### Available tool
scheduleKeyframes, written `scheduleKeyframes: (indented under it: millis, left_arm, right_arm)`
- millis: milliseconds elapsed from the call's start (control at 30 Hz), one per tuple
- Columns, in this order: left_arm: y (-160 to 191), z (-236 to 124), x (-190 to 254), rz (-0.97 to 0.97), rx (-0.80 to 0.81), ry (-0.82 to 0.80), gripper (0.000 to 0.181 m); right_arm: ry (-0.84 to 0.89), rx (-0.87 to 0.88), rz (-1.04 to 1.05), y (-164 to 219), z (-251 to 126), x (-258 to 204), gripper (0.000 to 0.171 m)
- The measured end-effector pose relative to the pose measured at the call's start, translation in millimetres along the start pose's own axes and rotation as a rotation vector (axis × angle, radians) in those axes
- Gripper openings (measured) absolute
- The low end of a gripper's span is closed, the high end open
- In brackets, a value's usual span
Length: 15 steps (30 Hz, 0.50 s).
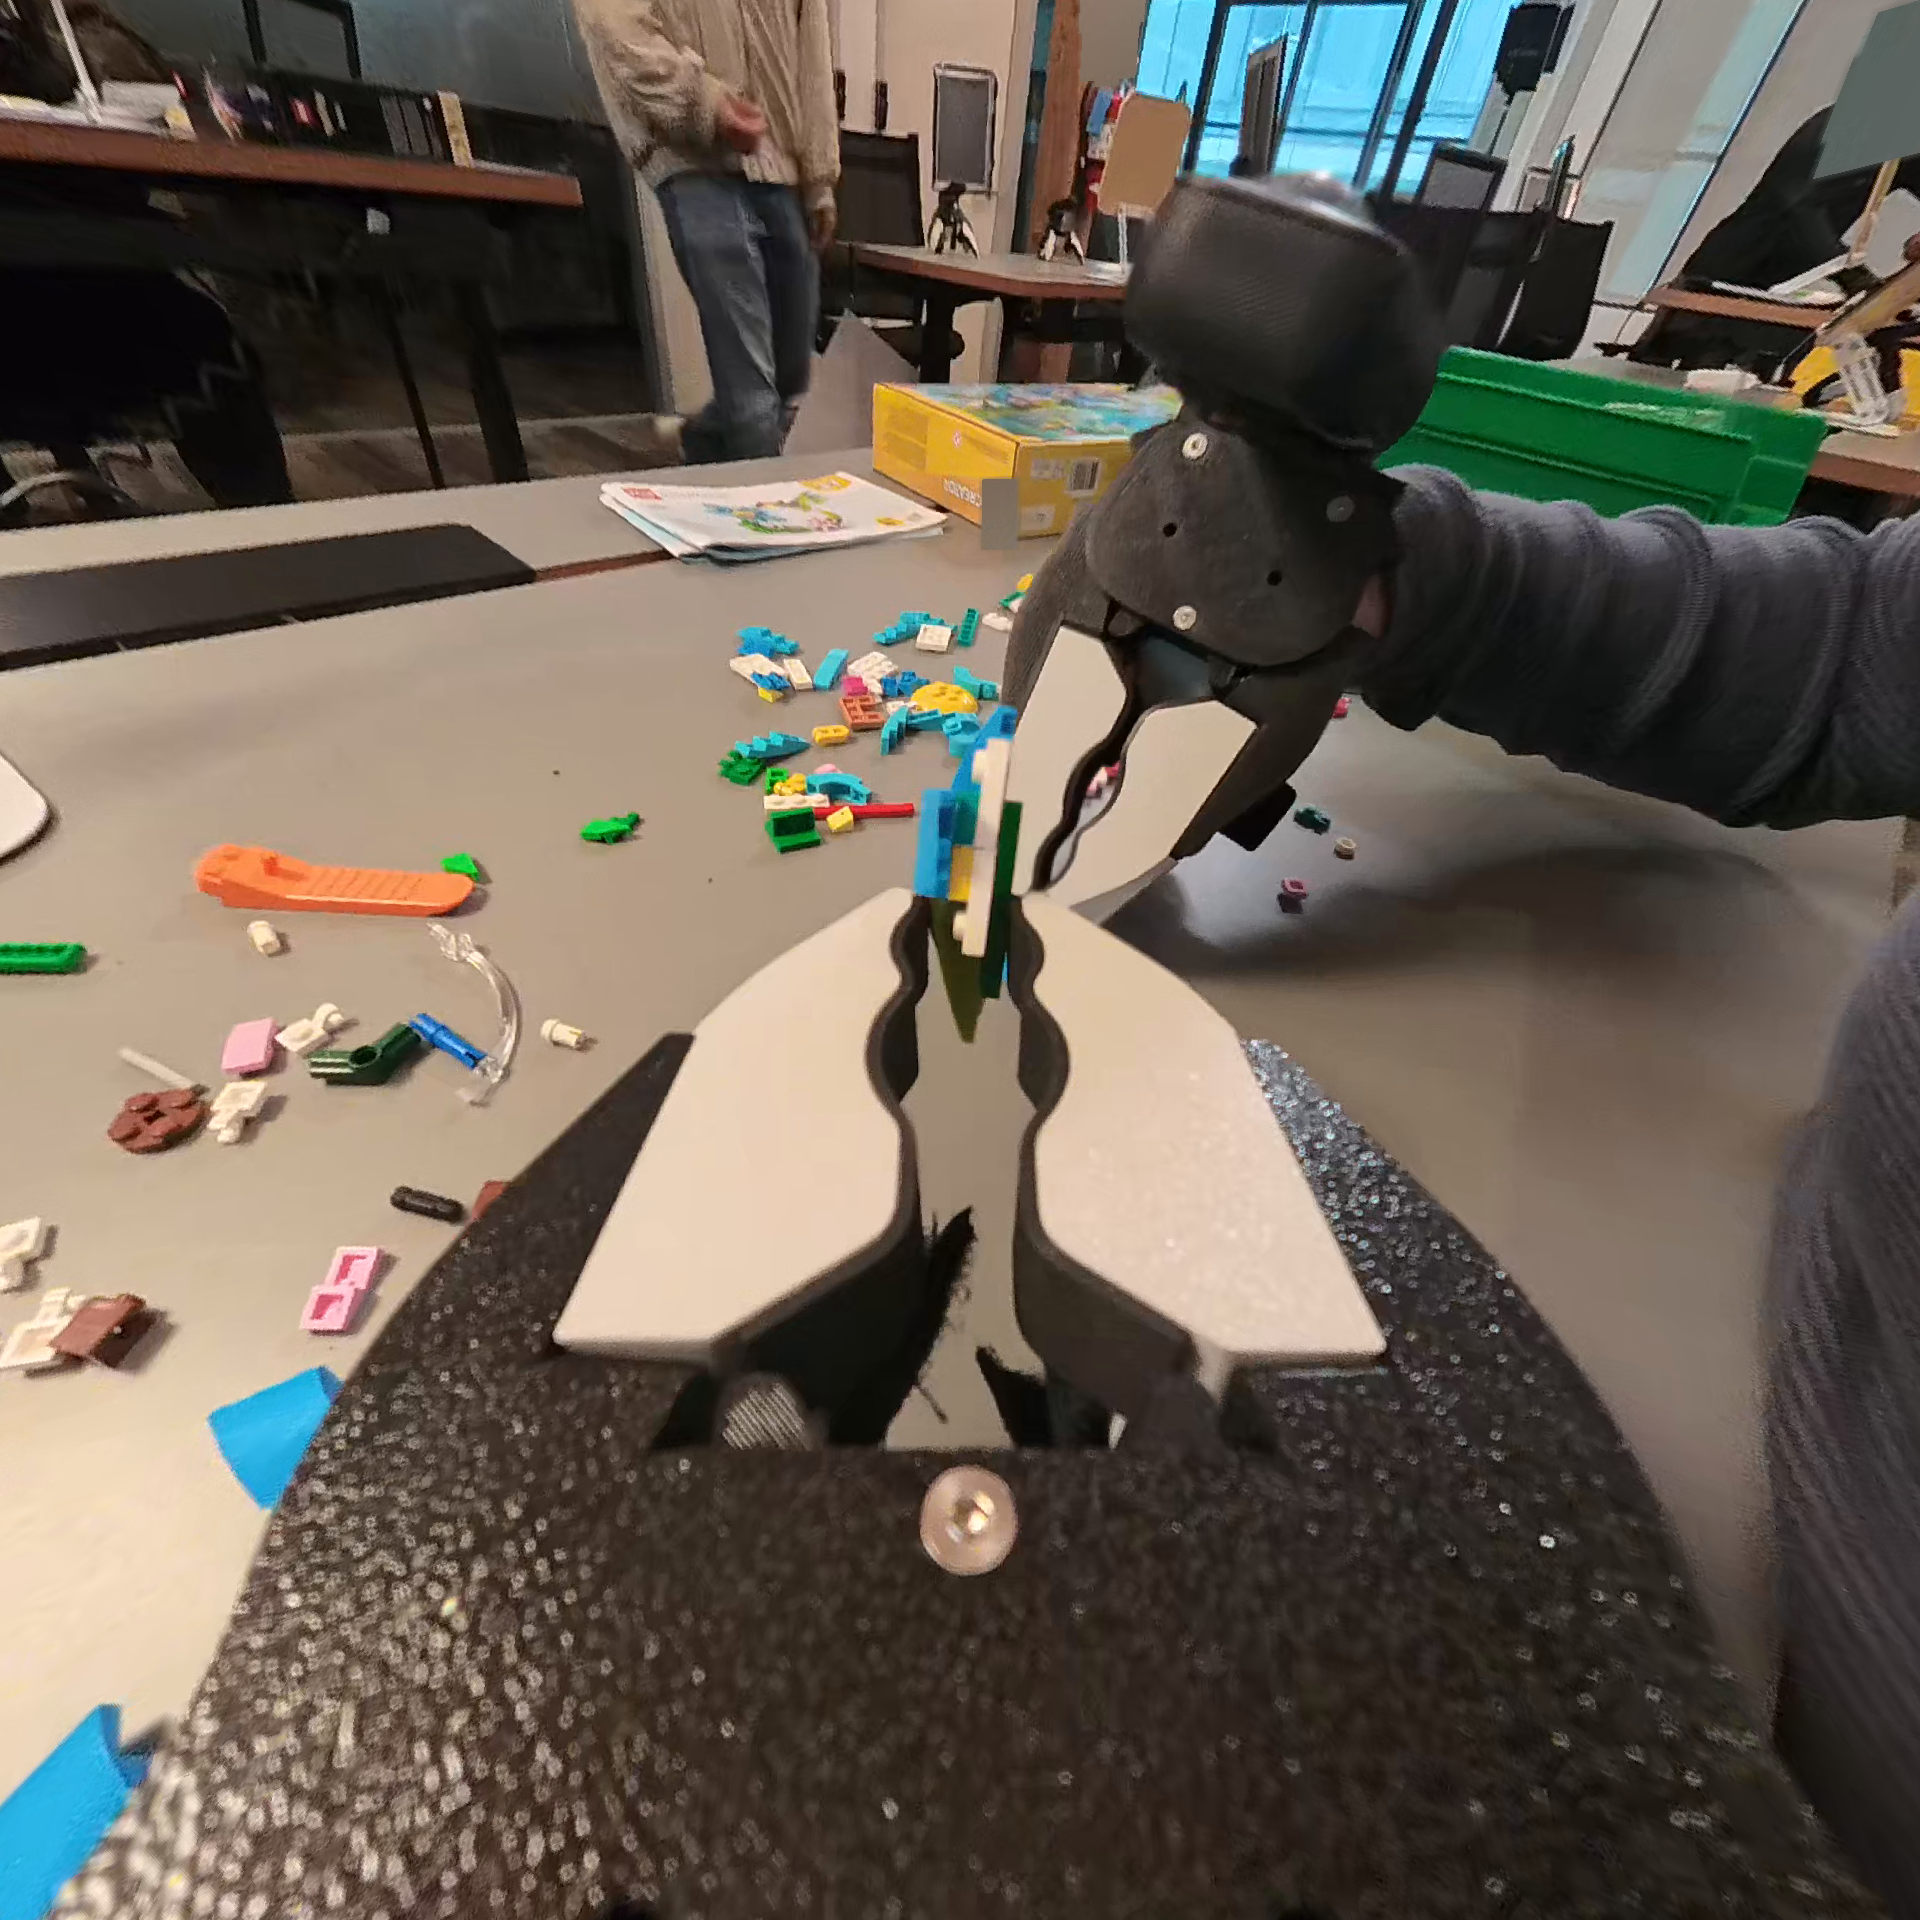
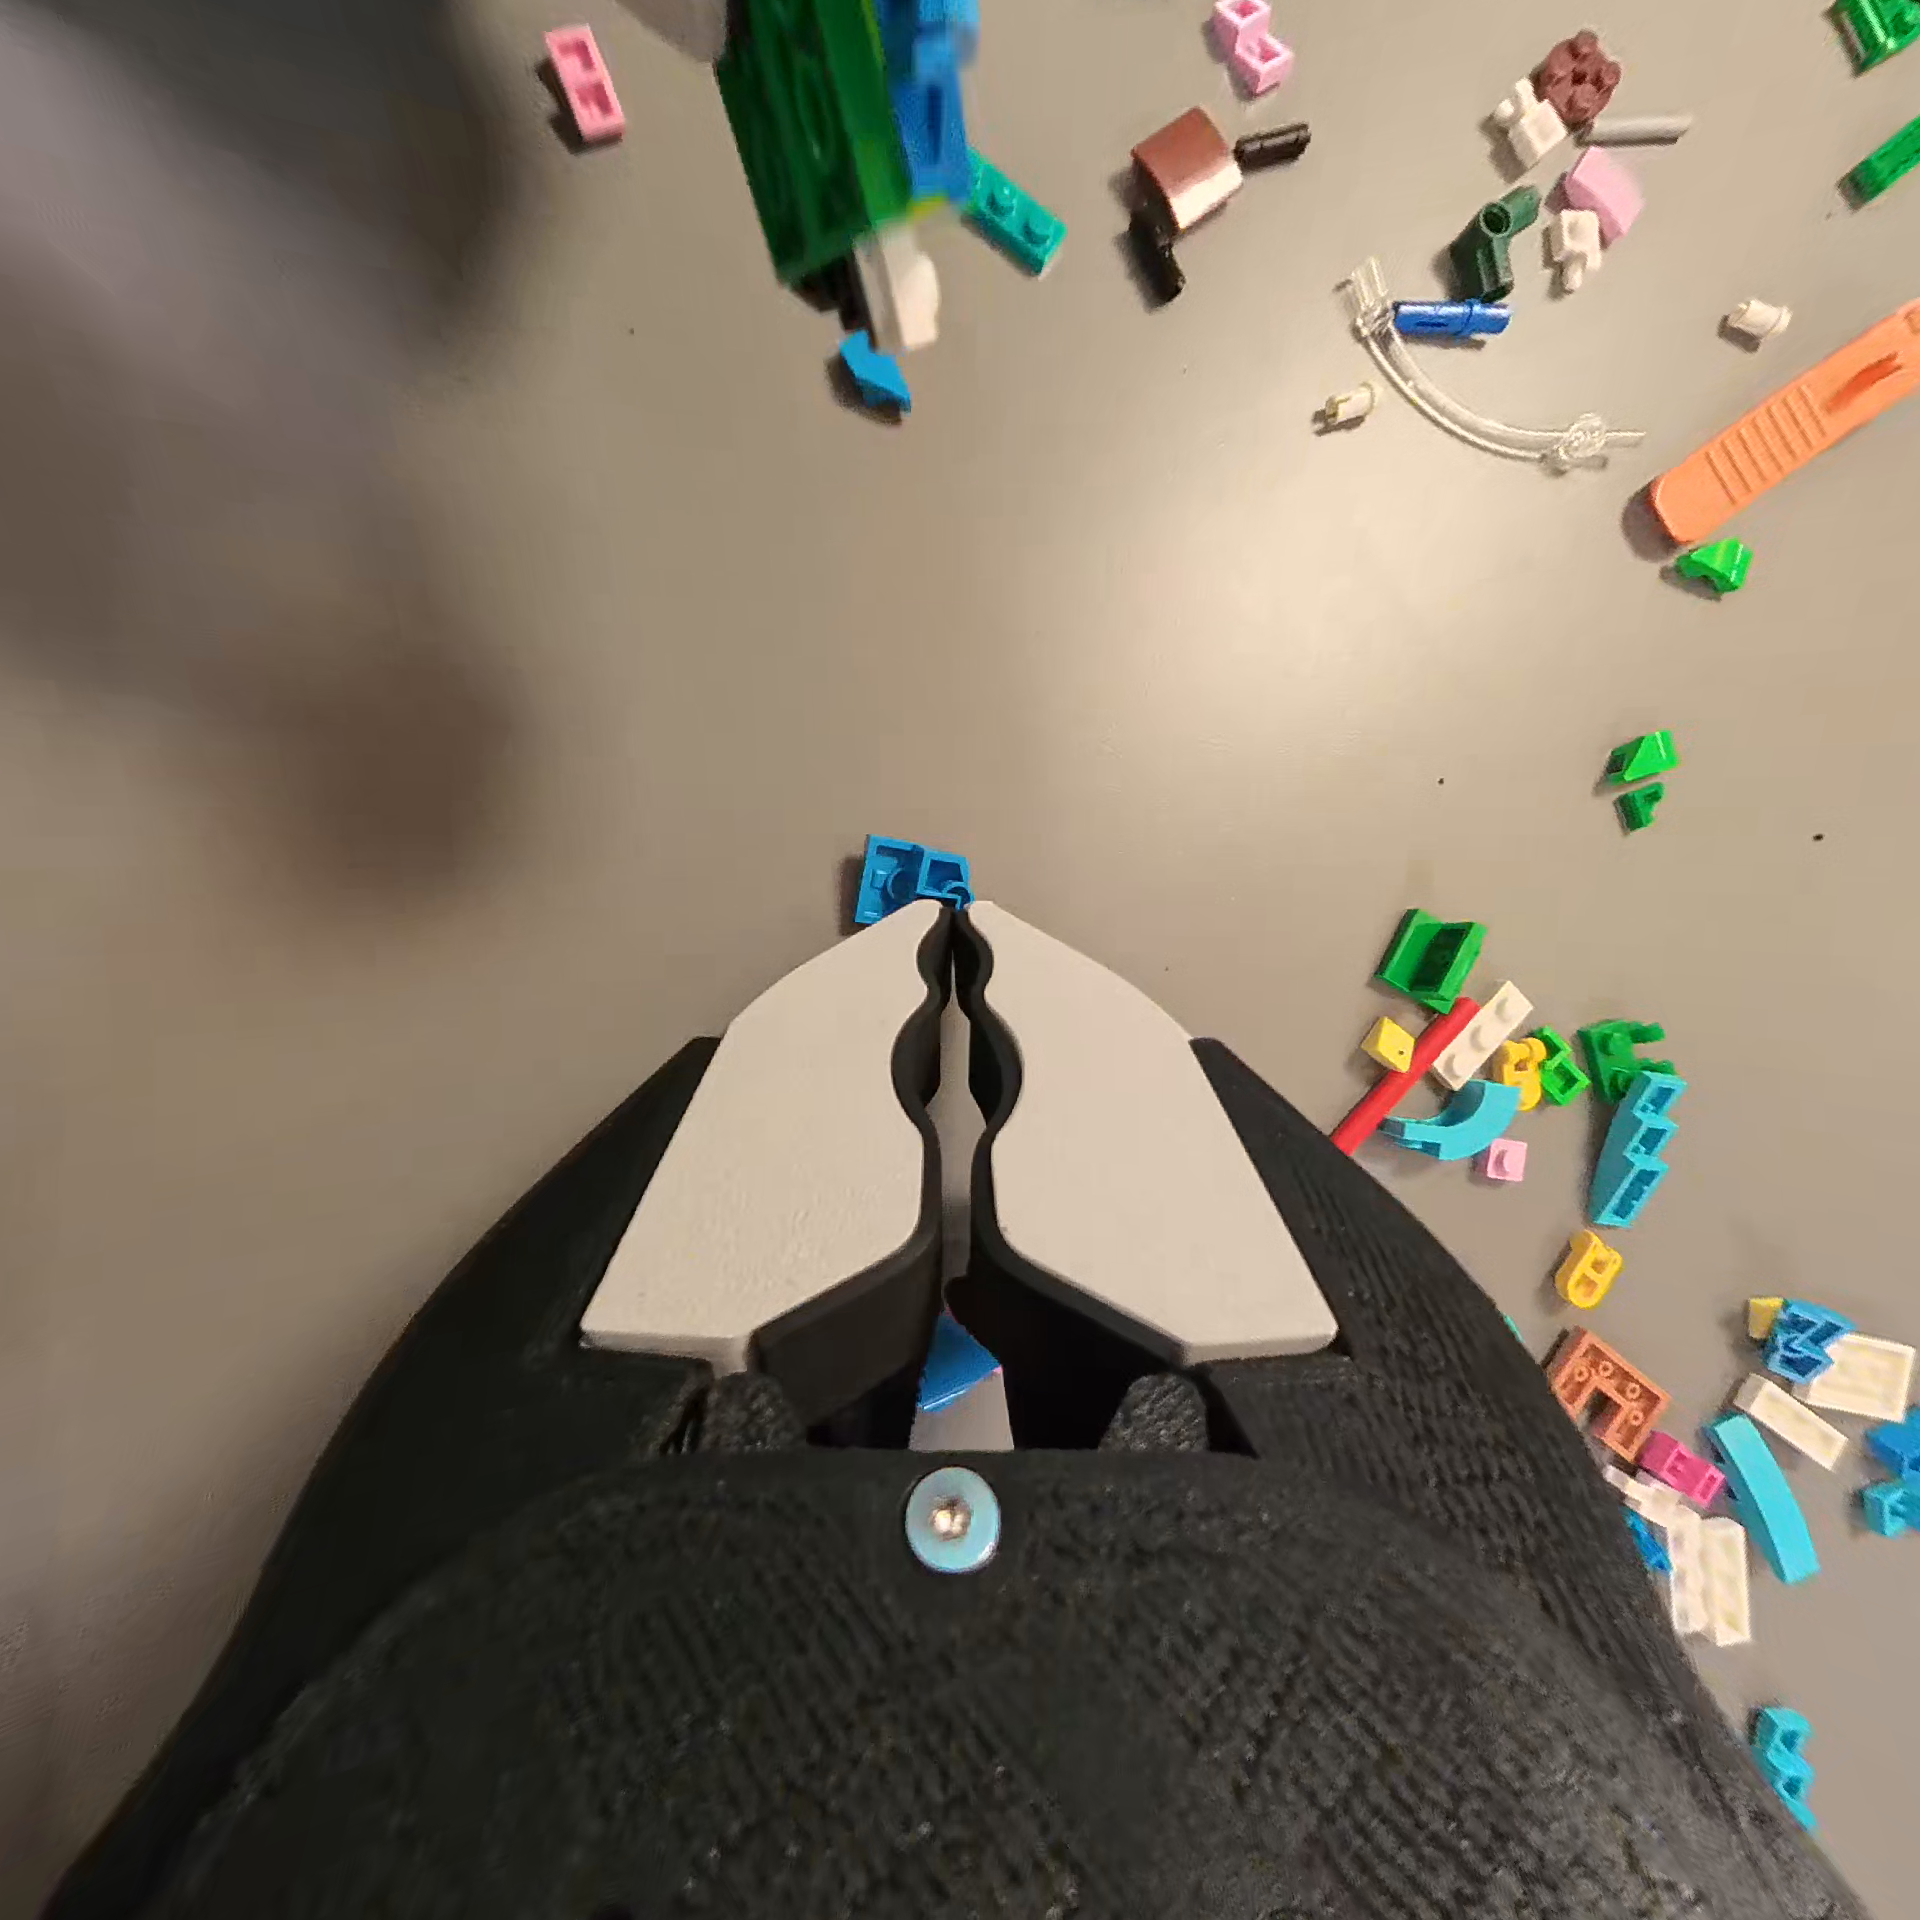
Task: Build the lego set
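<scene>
On the grey table (image 1: pixel 416 727), behind the printed yellow cardboard box (image 1: pixel 997 447), the left gripper (image 1: pixel 966 935) clamped the green-and-blue brick assembly (image 1: pixel 971 862), while the nearly closed right gripper (image 2: pixel 951 909) pinched a small blue plate (image 2: pixel 899 873).

Low forward; overhead (perhaps tilted)

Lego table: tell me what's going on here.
A person is building a Lego set with handheld tongs in each hand. The left tongs grip a partly built model of green, blue, white and yellow pieces, held up above the grey table. The right tongs are closed and appear to pinch a small blue piece at their tips, close to the model. Loose bricks, an orange brick separator and instruction booklets lie around.
</scene>
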<state>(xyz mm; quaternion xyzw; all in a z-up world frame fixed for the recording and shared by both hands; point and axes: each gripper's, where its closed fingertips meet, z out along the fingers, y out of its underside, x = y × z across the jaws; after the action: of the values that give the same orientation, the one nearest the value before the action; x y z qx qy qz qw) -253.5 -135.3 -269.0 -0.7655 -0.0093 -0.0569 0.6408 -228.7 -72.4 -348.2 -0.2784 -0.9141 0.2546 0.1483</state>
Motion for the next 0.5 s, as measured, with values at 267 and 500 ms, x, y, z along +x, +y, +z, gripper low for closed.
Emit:
scheduleKeyframes:
  millis: [267,500]
  left_arm:
    - [-9.0,-5.2,-3.7,0.069,0.037,-0.043,0.014]
    - [-26.8,-25.5,-33.2,0.261,0.084,-0.298,0.014]
  right_arm:
    - [-0.012,-0.036,0.016,5.0,-2.2,1.6,0.009]
    - [0.117,0.002,-0.041,-7.5,-25.0,21.5,0.011]
